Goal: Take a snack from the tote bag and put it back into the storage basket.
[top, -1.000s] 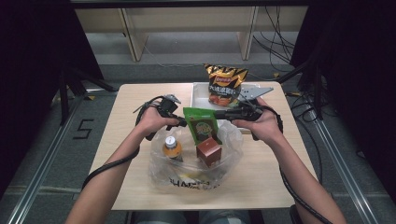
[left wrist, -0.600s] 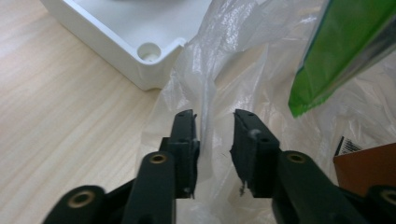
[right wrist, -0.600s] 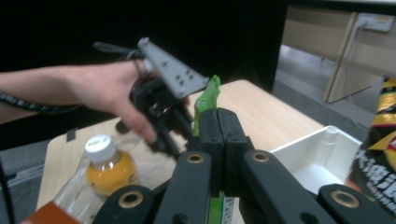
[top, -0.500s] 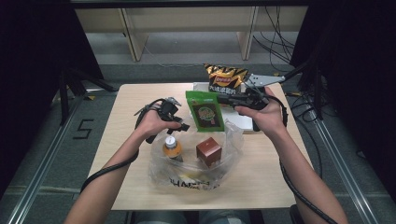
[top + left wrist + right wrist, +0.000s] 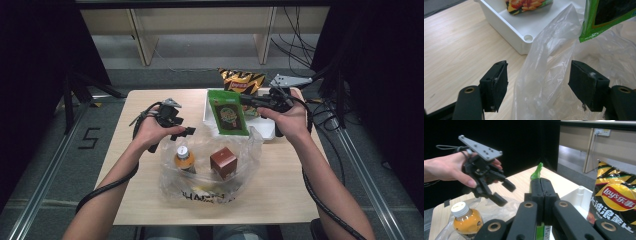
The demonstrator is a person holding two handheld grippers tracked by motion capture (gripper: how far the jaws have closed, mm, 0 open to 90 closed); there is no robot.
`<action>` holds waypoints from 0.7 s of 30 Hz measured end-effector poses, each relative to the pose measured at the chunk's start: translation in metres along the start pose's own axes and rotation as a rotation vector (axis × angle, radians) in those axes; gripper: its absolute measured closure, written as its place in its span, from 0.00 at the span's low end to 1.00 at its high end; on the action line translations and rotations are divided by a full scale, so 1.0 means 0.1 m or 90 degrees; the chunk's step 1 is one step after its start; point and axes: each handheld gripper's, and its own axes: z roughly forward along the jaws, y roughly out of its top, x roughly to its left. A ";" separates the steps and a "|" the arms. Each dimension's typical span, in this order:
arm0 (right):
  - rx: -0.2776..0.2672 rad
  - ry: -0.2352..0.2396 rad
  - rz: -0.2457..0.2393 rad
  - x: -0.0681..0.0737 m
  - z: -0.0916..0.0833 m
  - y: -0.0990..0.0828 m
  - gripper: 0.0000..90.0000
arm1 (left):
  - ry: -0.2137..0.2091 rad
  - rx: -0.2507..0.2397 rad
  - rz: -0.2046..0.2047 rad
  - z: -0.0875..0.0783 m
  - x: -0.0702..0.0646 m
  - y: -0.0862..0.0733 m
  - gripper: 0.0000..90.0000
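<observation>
My right gripper (image 5: 246, 100) is shut on the top edge of a green snack packet (image 5: 228, 113) and holds it in the air above the clear plastic bag (image 5: 210, 187). In the right gripper view the jaws (image 5: 540, 183) pinch the packet (image 5: 537, 171). An orange drink bottle (image 5: 183, 157) and a brown box (image 5: 223, 162) sit in the bag. My left gripper (image 5: 181, 132) stands open at the bag's left rim. Its jaws have just been opening; the bag's film (image 5: 549, 62) rises between the pads (image 5: 499, 80) without being pressed.
A white tray (image 5: 266, 131) stands at the back right of the wooden table (image 5: 140, 185) and holds a chips bag (image 5: 242, 82). The tray's corner (image 5: 524, 27) lies just beyond the bag. Floor and shelving surround the table.
The left gripper's jaws have opened, let go of the bag's rim and drifted left. The right gripper has lifted the green packet up out of the bag toward the tray.
</observation>
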 end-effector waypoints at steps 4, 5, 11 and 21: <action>-0.011 -0.010 0.004 -0.03 -0.02 0.02 1.00 | 0.009 -0.023 -0.013 -0.12 0.03 -0.04 0.34; -0.012 -0.009 -0.001 -0.04 -0.02 0.03 1.00 | 0.010 -0.024 -0.013 -0.14 0.04 -0.05 0.35; -0.020 -0.023 -0.002 -0.06 -0.03 0.05 1.00 | 0.023 -0.034 -0.024 -0.26 0.05 -0.11 0.35; -0.031 -0.034 0.003 -0.06 -0.03 0.11 1.00 | 0.037 -0.060 -0.044 -0.44 0.09 -0.31 0.37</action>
